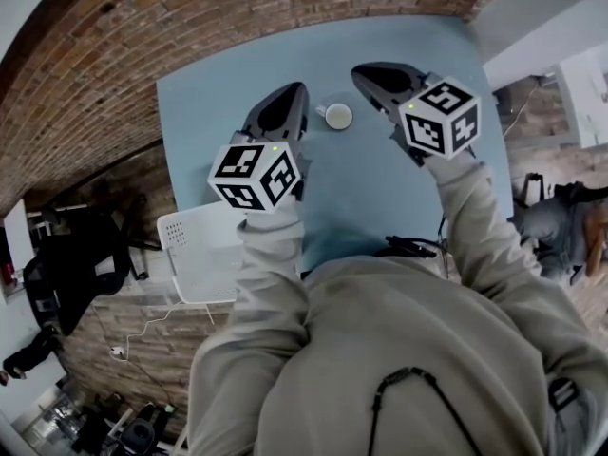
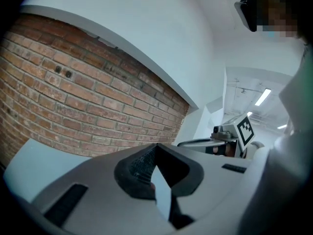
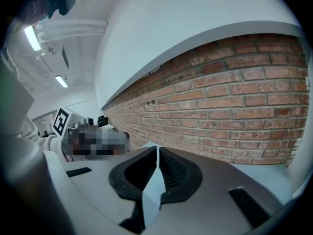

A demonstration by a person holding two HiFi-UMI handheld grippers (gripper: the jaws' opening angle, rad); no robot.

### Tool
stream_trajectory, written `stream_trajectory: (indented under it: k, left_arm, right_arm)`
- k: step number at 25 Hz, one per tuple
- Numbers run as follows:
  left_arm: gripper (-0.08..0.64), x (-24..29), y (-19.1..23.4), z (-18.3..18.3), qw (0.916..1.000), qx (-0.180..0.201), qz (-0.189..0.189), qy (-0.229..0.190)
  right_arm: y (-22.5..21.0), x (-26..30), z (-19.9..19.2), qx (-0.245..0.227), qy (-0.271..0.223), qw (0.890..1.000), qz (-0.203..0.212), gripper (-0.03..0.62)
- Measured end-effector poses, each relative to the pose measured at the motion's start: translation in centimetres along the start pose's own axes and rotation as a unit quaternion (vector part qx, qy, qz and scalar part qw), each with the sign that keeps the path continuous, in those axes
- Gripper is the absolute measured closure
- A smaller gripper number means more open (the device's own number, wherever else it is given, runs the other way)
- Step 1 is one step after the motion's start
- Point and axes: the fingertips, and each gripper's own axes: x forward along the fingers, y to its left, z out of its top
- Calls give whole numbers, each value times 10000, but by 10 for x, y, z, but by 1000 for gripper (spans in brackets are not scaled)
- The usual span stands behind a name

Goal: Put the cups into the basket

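Red brick wall (image 1: 76,84), pale blue table (image 1: 204,122) (close against it), white ceiling (image 2: 244,80) with strip lights (image 2: 262,97)

Table (image 1: 366,193) matt, smooth blue; brick wall (image 1: 114,46) rough; cup (image 1: 338,116) glossy white; basket (image 1: 204,264) white plastic.

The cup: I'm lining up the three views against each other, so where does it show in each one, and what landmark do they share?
Head view: the cup stands on the blue table, upper centre, between the left gripper and the right gripper.
Left gripper view: not in it.
Right gripper view: not in it.
Shared landmark: the brick wall, beyond the table in all three.
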Motion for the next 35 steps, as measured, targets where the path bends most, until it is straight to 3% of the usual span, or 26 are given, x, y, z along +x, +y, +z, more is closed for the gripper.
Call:
stream_trajectory:
  k: [12, 21, 27, 35]
  left_arm:
    - [563, 29, 31, -32, 9988, -377, 21, 299]
    - [563, 39, 56, -56, 9968, -598, 117, 514]
    - [563, 47, 66, -70, 9954, -707, 110, 641]
    - [563, 51, 71, -90, 9928, -807, 100, 878]
  right_arm:
    - [-22, 40, -33, -2, 506, 9987, 74, 581]
    - [-27, 71, -74, 85, 1070, 9941, 165, 424]
    - [-31, 87, -116, -260, 1765, 9837, 234, 337]
    - [-35, 103, -164, -161, 2281, 9726, 420, 308]
